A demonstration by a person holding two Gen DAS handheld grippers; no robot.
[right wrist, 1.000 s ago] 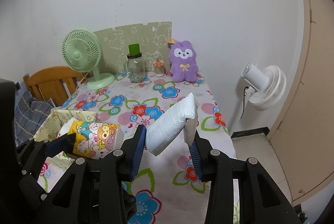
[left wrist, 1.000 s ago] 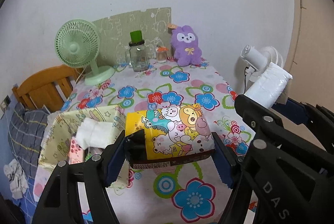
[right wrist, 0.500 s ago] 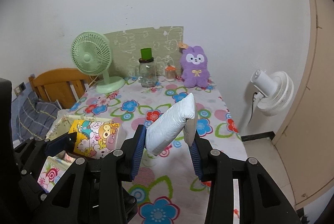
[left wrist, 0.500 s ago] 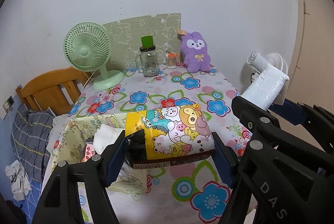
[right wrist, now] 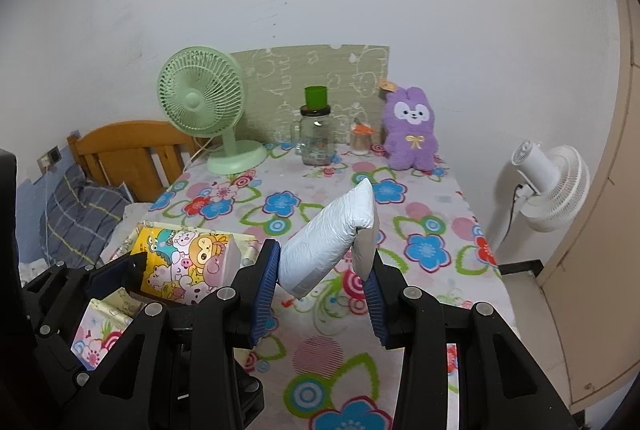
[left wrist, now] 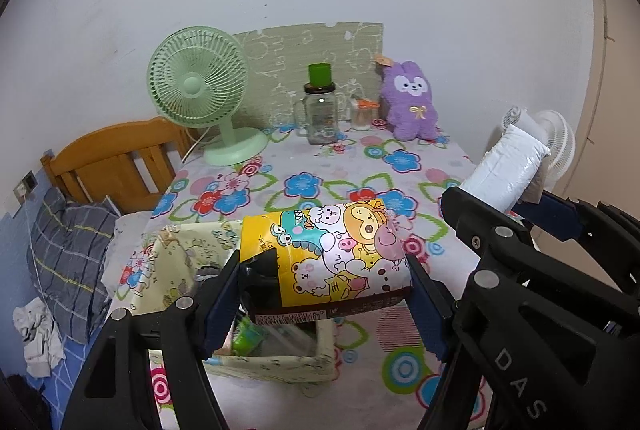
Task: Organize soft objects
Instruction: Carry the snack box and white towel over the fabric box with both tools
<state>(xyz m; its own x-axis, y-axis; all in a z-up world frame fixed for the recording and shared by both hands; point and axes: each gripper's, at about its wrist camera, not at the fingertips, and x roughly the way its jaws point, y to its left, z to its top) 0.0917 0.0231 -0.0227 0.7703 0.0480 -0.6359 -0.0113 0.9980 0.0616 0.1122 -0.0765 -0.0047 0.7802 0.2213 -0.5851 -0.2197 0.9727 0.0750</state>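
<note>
The left gripper [left wrist: 324, 294] squeezes a yellow cartoon tissue pack [left wrist: 336, 258] and holds it up over a pale green fabric box [left wrist: 276, 366] on the flowery table [left wrist: 304, 185]. Beside it, the right gripper [right wrist: 320, 282] squeezes a white soft pack [right wrist: 332, 234], tilted up in the air above the table.

wrist views, side by side — shared table [left wrist: 328, 165]

The cartoon pack [left wrist: 336, 254] is wrapped in glossy plastic film, and the white pack [right wrist: 328, 238] has a wrinkled, slightly shiny plastic wrap. The worktop [right wrist: 420, 230] is covered with matt flowered cloth. The purple toy [right wrist: 410, 127] looks fluffy, the jar [right wrist: 316, 141] is clear glass, and the headboard [left wrist: 116, 161] is smooth wood.
</note>
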